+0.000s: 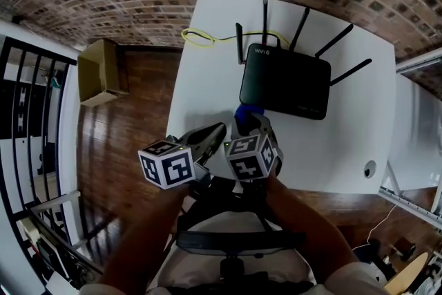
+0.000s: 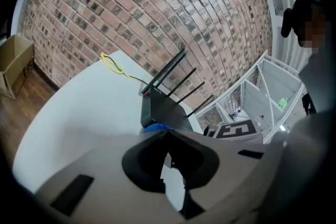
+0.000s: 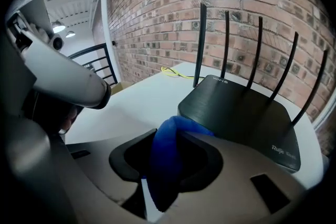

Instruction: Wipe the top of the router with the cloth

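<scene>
Router lies flat on the white table, toward the brick wall, with five antennas upright along its far edge. Its top is bare; the cloth is at its near left corner, not on top.

1. My right gripper is clamped on the cloth. The blue fabric is bunched between the jaws, bulges past the tips and hangs below them.
2. My left gripper has its jaws closed tip to tip, with nothing held. Only a narrow strip of table shows behind the tips.
3. In the head view, the left gripper is just beside the right gripper, both over the near part of the table.

Visibility limits:
- In the right gripper view, the jaws and cloth cover the near edge of the router. I cannot tell whether the cloth touches the casing.
- In the head view, the right gripper hides most of the cloth.
- In the left gripper view, the jaws cover the lower part of the router, and the cloth shows only as a blue sliver.
- A yellow cable lies at the far left edge of the table; its end behind the router is hidden.
</scene>
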{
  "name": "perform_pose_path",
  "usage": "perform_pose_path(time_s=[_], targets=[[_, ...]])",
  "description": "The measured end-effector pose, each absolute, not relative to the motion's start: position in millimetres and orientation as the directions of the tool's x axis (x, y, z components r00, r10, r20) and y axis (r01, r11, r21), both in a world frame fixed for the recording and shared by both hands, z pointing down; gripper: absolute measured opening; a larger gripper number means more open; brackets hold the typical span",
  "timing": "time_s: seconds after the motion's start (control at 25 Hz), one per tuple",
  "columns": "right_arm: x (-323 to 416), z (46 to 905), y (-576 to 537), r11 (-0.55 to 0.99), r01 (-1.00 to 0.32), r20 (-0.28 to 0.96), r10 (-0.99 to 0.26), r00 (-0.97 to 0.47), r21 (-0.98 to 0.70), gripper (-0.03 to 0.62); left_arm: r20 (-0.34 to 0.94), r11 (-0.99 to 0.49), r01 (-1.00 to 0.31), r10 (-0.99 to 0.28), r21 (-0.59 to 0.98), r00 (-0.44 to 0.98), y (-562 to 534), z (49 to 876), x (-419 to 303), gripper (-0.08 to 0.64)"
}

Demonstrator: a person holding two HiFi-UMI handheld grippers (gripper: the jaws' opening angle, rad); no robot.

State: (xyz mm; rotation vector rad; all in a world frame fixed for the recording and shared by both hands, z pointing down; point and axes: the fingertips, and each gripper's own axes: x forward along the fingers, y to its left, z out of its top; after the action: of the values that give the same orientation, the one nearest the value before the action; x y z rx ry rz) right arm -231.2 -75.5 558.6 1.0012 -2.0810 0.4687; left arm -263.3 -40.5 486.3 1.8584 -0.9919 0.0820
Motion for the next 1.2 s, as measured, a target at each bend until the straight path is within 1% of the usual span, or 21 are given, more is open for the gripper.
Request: perform_pose_path(time_s=[0.24, 0.48, 0.8, 1.2], targets=[[-226.3, 559.4, -75.8, 0.637, -0.77, 0.751, -0.498, -0.434, -0.023, 0.133, 0.475, -0.154, -0.7, -0.631, 0.697, 0.613, -33.5, 480.9, -260.5, 0.025], [-240.5, 558.0, -71.0, 0.576, -0.817, 0.759, -0.518, -0.395, -0.032, 0.133, 0.466, -0.159, -0.689, -0.628, 0.707, 0.623, -20.7, 479.5, -281.6, 0.025], [-254.7, 551.6, -78.6, 0.371, -0.928, 0.739, -0.615, -0.274, -0.035, 0.133, 0.45, -0.222, -0.645, -0.554, 0.731, 0.7, -23.6, 484.3, -315.9, 0.025], [-285.6, 559.4, -100.9, 0.162, -0.984, 0.753, -0.639, -0.158, -0.068, 0.133, 0.416, -0.293, -0.584, -0.474, 0.757, 0.776, -35.4, 487.1, -348.7, 0.025]])
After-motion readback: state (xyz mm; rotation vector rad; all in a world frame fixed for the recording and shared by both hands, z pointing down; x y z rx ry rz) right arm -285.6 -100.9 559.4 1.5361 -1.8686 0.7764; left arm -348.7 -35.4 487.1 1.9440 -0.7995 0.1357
